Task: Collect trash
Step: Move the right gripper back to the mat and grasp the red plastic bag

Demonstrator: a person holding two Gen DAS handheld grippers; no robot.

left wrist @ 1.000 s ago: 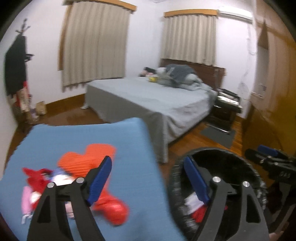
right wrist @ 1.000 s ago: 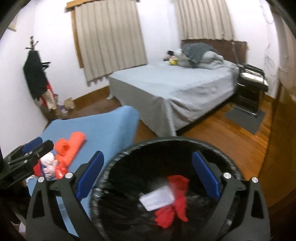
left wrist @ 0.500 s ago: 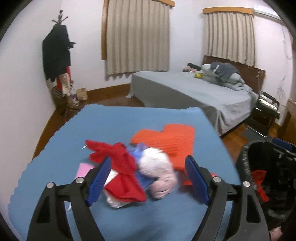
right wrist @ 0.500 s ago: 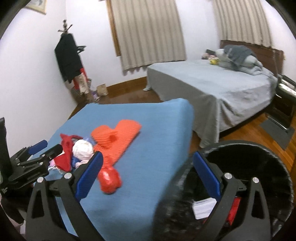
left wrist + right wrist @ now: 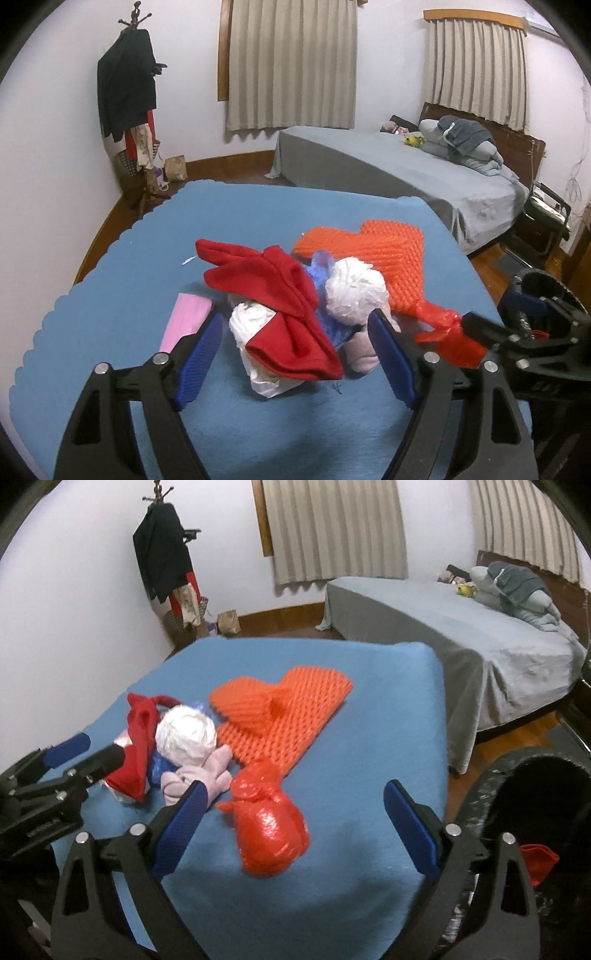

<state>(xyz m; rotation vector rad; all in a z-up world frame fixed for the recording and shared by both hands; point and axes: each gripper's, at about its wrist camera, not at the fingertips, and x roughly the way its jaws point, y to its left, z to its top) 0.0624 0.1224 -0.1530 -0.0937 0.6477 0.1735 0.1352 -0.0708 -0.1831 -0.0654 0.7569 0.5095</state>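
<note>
right hand-held gripper (image 5: 293, 825) open, bin (image 5: 476, 786) holding red scrap (image 5: 537, 860)

No text, label, brand or number can be read anywhere. The only lettering is a small pale line of print on the black body of the left gripper (image 5: 83, 749), seen at the left of the right claw's view, too blurred to make out.
</note>
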